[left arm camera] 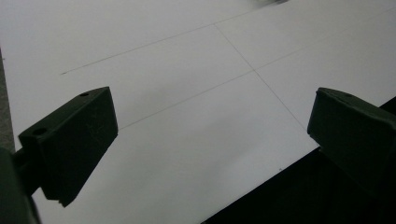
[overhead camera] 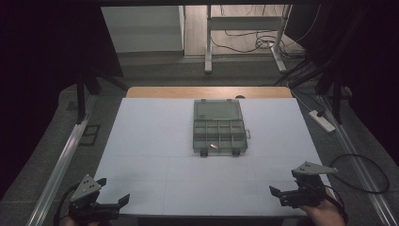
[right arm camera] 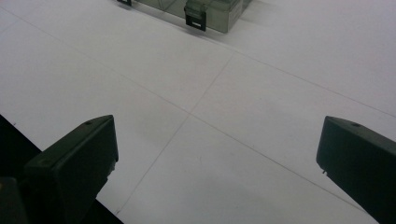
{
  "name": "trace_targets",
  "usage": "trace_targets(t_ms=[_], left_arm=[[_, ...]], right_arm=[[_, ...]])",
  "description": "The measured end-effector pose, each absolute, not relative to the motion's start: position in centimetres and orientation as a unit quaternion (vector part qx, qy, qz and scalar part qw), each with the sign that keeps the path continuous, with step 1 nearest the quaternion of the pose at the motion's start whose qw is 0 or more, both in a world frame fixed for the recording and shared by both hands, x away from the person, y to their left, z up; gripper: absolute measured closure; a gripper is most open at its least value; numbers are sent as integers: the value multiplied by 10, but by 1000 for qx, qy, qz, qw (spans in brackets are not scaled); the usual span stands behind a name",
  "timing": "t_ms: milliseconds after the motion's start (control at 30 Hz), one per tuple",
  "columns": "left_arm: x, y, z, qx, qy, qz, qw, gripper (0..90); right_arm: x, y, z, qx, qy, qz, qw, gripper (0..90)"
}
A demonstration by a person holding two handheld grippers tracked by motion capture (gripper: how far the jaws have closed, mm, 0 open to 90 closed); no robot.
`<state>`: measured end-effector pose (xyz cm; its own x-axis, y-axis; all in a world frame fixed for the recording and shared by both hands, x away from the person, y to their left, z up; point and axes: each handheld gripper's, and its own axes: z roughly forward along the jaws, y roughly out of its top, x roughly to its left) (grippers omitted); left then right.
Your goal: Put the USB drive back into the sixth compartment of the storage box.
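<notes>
Overhead, counter is lying under a white sheet marked with thin seam lines, a strip of wood edge showing at its far side. Compartment organizer box is sitting at centre, toward the far half, its clear lid lying flat open behind the divided tray. Two dark latches are hanging off the near edge of the box. A small pale item is lying in a near-row compartment; too small to identify. Left gripper is hovering at the near left corner of the counter, jaws spread wide, gripping nothing. Right gripper is hovering at the near right corner, jaws likewise wide apart and empty. Both are sitting well apart from the box. Grey three-cornered plates are riding on top of each. Hands are coming in from the bottom edge behind them. Right gripper view is catching the box's near edge and one latch at the top, past bare white sheet.
</notes>
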<state>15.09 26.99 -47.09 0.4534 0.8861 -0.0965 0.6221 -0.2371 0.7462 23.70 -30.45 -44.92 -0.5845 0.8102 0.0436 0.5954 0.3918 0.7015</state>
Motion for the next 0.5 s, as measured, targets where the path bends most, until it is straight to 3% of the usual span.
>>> trace_targets(t_ms=[500], left_arm=[[151,269,-471,767,492,177,372,17]], right_arm=[[228,-312,-447,443,813,342,163,0]])
